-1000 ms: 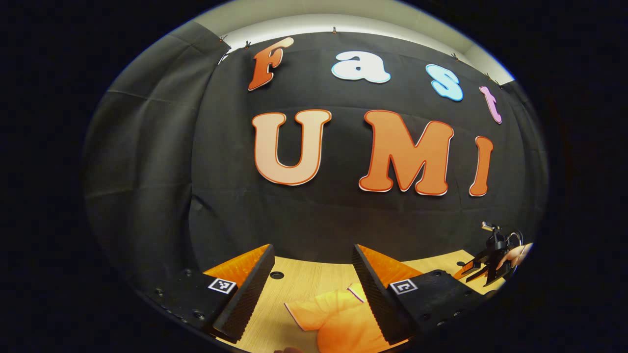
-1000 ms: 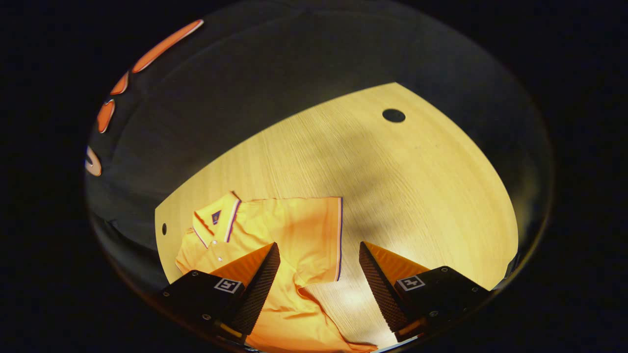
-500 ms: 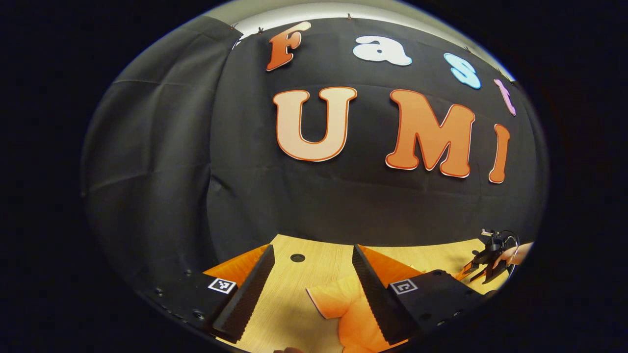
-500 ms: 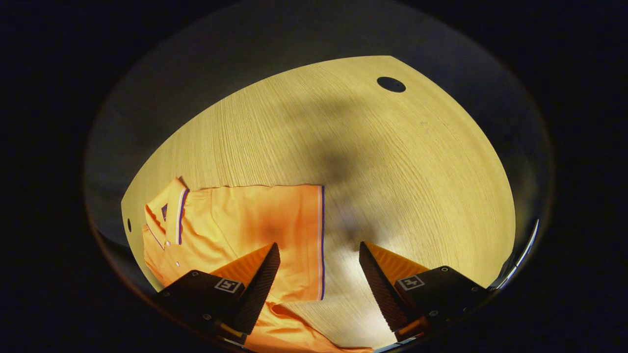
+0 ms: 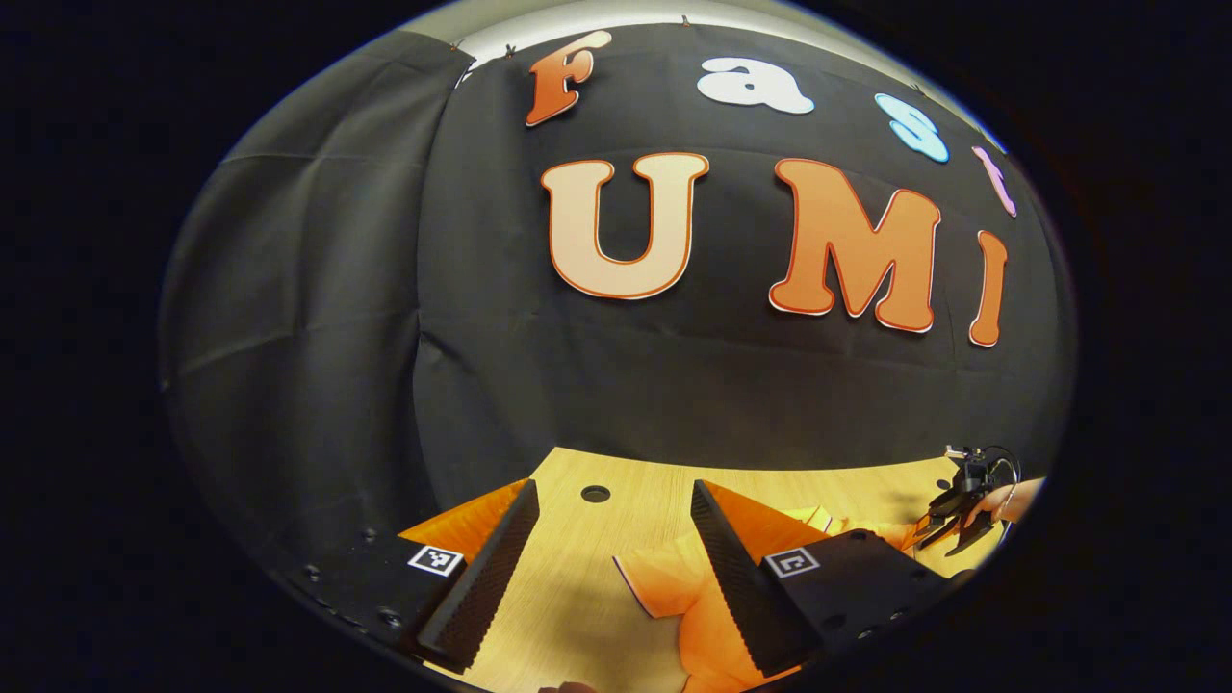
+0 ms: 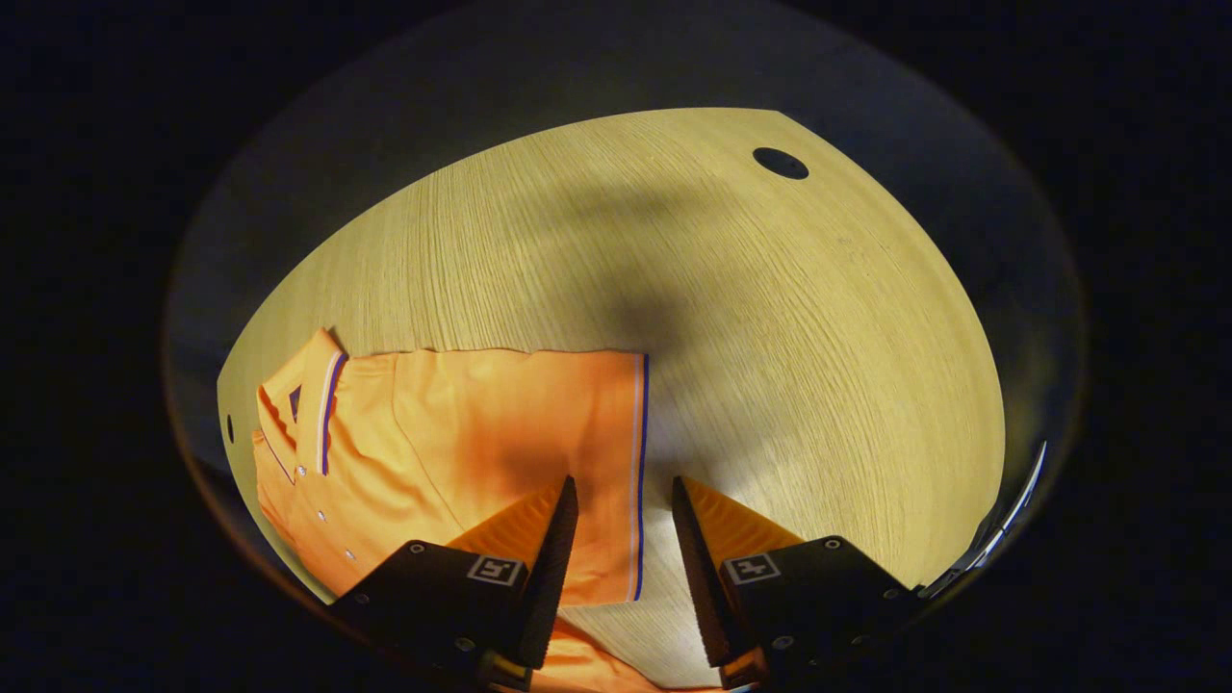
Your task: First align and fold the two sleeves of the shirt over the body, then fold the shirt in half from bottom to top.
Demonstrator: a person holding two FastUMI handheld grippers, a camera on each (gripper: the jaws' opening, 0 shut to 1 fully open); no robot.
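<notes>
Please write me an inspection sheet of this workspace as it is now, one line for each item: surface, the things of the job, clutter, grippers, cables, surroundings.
Surface: light wooden table with a round hole near its far edge; shadows across it.
Job's things: orange shirt lying on the table, collar to the left in the right gripper view, striped sleeve spread flat, not yet folded.
Clutter: nothing seen.
Grippers: right gripper open, jaws either side of the sleeve's striped hem, not pressing it. Left gripper open, jaws wide, above the other sleeve.
Cables: nothing seen.
Surroundings: black cloth wall behind the table; a hand holds the right gripper.
</notes>
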